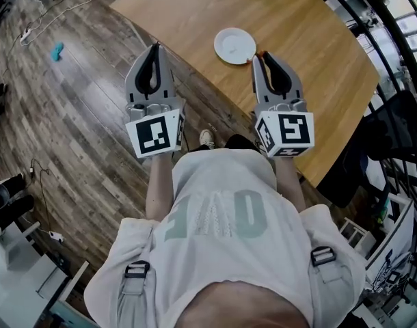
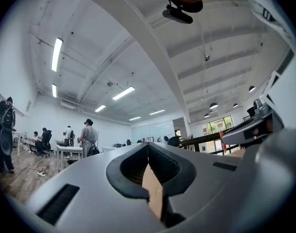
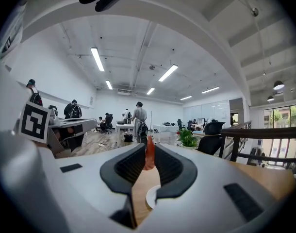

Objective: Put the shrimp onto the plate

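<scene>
A wooden table (image 1: 195,19) stretches ahead of the fingers (image 1: 135,74); a small teal object (image 1: 56,50) sits on the plank floor (image 1: 78,128), well left of them

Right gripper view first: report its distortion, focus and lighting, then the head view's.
Right gripper view: strong fisheye, ceiling beams bowed, black corners; strip lights glare; the shrimp in the right claw looks slightly soft. Head view: table edge curves, light even, white plate bright, no hard shadows.

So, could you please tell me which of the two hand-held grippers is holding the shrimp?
The right hand-held gripper: an orange shrimp is pinched between its jaw tips. The left hand-held gripper is shut on nothing.
</scene>
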### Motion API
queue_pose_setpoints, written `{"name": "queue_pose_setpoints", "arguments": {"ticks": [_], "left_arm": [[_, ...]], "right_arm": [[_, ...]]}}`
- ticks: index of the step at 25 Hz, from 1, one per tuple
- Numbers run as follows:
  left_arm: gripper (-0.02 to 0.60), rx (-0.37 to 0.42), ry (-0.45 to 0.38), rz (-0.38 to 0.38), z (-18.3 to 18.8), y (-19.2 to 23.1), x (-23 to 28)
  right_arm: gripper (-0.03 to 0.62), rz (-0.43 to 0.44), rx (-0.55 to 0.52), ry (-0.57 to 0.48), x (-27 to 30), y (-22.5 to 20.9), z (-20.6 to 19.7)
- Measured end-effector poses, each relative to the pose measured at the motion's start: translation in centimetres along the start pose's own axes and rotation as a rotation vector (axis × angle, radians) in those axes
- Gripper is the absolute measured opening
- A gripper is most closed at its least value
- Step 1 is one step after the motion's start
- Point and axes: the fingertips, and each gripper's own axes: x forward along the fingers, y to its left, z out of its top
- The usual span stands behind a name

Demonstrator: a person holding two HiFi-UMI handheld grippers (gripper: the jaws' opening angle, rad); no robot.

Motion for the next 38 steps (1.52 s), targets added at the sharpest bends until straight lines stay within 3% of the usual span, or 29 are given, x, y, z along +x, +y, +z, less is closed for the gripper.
{"name": "queue_pose_setpoints", "arguments": {"ticks": [9, 25, 38], "left_arm": [[0.011, -0.014, 0.037, -0.067, -1.0, -3.4, 4.1], [0.011, -0.017, 0.136, -0.069, -5.1, -3.8, 10.0], [0.011, 0.001, 0.216, -0.071, -8.1, -4.4, 11.7]], "right_arm": [[0.066, 0.002, 0.043, 0.011, 2.0, -3.0, -0.4], [0.066, 0.09, 0.058, 0.095, 10.2, -5.6, -3.3], [0.066, 0.209, 0.077, 0.318, 17.1, -5.0, -11.8]]}}
